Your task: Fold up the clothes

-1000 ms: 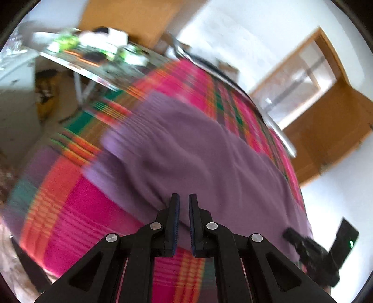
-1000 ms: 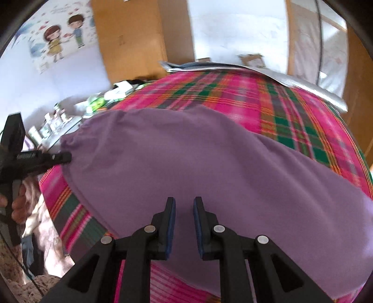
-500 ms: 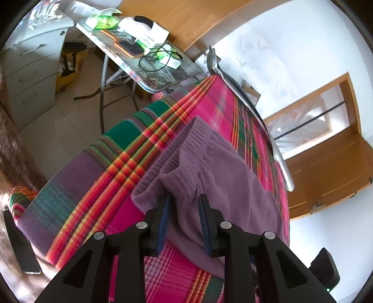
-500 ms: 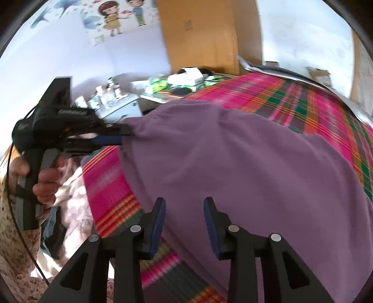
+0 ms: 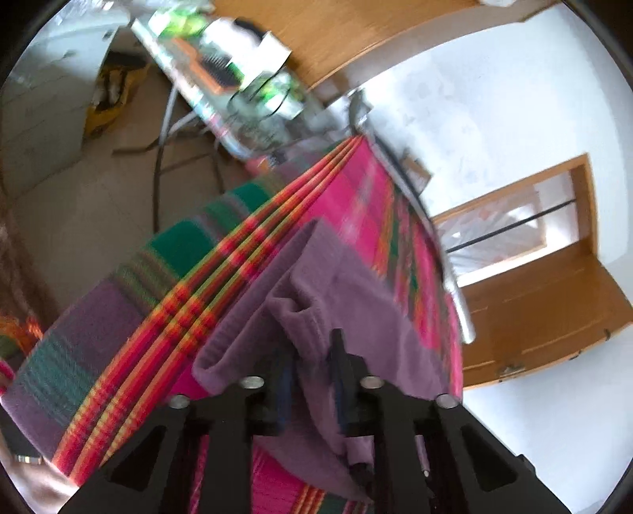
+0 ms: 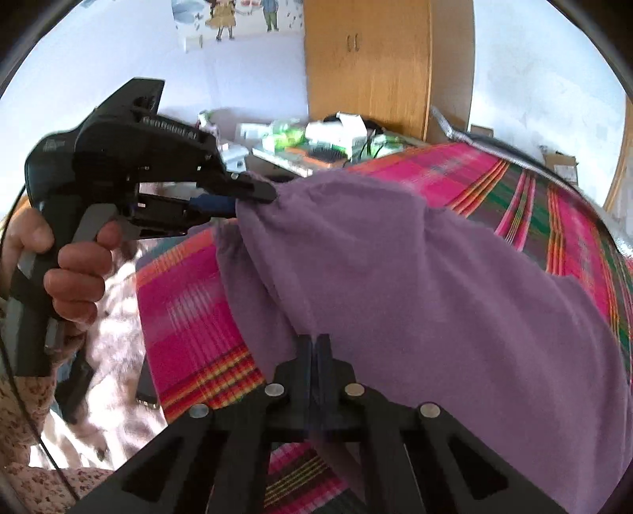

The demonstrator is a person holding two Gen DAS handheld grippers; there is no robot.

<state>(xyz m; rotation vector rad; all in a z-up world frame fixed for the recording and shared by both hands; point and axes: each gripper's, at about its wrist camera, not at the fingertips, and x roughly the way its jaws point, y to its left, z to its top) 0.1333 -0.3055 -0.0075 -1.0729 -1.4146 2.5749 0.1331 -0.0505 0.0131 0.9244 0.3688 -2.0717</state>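
- Left wrist view: the purple cloth (image 5: 348,292) lies on the bright plaid bed cover (image 5: 166,316). Its long side runs from near the camera up toward the far bed end.
- One corner of the cloth is bunched up between the jaws of the left gripper (image 5: 312,379). The jaws have just been closing and they pinch that fold.
- Half a second ago these jaws stood wider around the edge. Now the picture is more blurred and the cloth is pulled up closer.
- A messy table (image 5: 237,83) stands past the bed. A wooden door (image 5: 546,316) is on the right.
- Right wrist view: the cloth (image 6: 435,284) spreads over the cover (image 6: 186,316) from the left across to the right side.
- The right gripper (image 6: 315,356) has just snapped together, and its jaws clamp the near edge of the cloth.
- Half a second ago its jaws were wide apart.
- The left gripper (image 6: 253,197) shows here too, held by a hand (image 6: 75,276), biting the far left corner.
- The raised writing on it is too blurred to read.
- A cartoon sticker (image 6: 245,19) is on the wall.
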